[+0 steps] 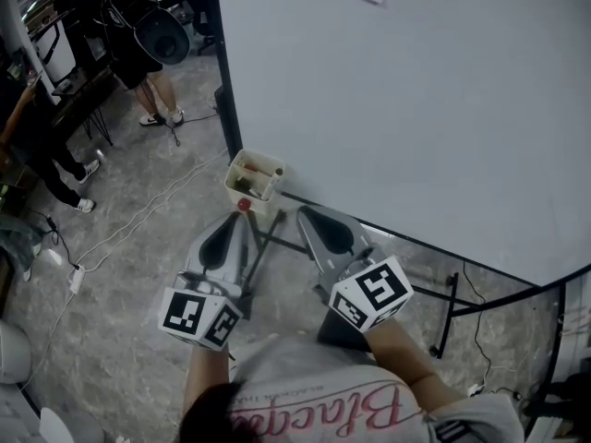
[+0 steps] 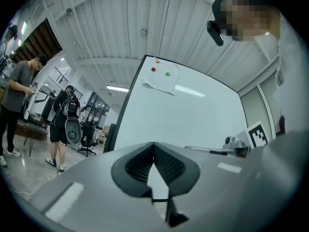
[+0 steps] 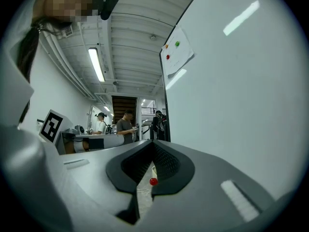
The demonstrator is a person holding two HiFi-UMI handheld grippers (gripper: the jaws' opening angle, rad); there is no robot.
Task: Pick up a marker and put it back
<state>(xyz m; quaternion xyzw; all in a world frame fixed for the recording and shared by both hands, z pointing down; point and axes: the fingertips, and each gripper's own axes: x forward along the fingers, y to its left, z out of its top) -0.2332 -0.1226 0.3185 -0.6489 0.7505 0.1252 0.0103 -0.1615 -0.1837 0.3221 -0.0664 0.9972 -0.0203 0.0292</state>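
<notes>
The person stands close to a big whiteboard (image 1: 397,109) with a hand-held gripper in each hand, both aimed at the board's lower left corner. A small pale holder box (image 1: 253,179) hangs there at the board's edge. The markers (image 1: 261,172) sit inside it, one showing a reddish end, and none is out of the box. Just on the near side of the box is a small red round thing (image 1: 244,205); I can't tell what it is.

The left hand-held gripper (image 1: 240,216) has its tip right beside that red thing, though whether it touches I can't say. In its own view the left hand-held gripper (image 2: 153,145) is clenched, tips meeting, with nothing between them. The right hand-held gripper (image 1: 303,212) sits to the right of the box, close under the board's bottom edge. It too is clenched on nothing (image 3: 153,143), and the red round thing (image 3: 153,181) shows beyond, through the slit below its closed tips. The two grippers lie side by side, apart from each other, over the black stand bars (image 1: 277,238).

High on the board a sheet of paper (image 2: 161,79) is held by coloured magnets (image 2: 153,69). At the far left other people (image 1: 148,63) stand on the grey floor (image 1: 120,340), where pale cables (image 1: 138,215) trail.
</notes>
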